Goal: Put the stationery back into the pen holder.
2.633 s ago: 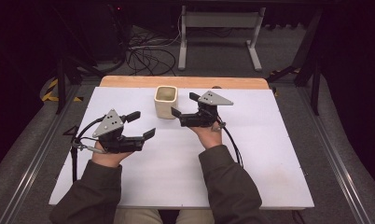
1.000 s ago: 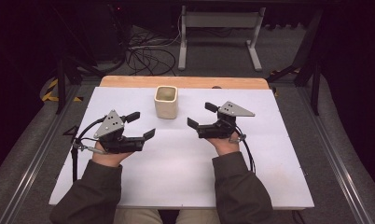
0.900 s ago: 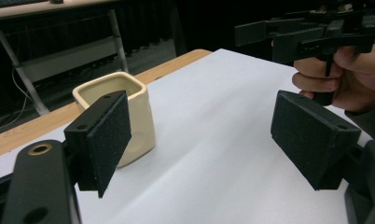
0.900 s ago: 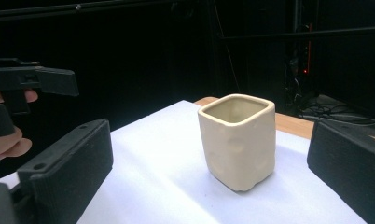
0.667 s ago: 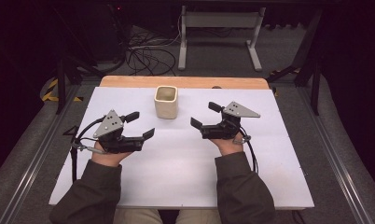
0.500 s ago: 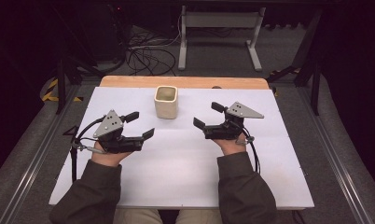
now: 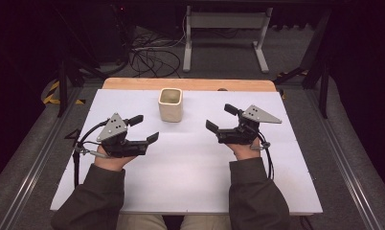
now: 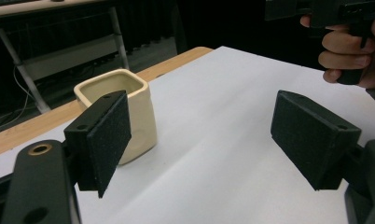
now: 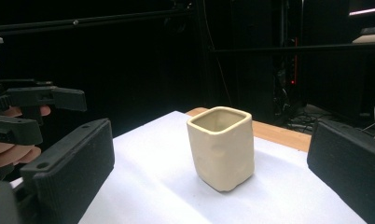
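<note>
- Left tongs point(image 7: 141, 128): I read them as released, jaws spread wide with nothing between; held over the left part of the tabletop point(image 7: 190, 167).
- Right tongs point(image 7: 222, 118): likewise released and holding nothing; held over the right part, jaws pointing toward the cup.
- Cup point(image 7: 170, 104): cream, square-mouthed, upright near the far edge of the white tabletop, between both tongs and apart from each.
- Wooden strip point(image 7: 190, 84): I see it along the far edge.
</note>
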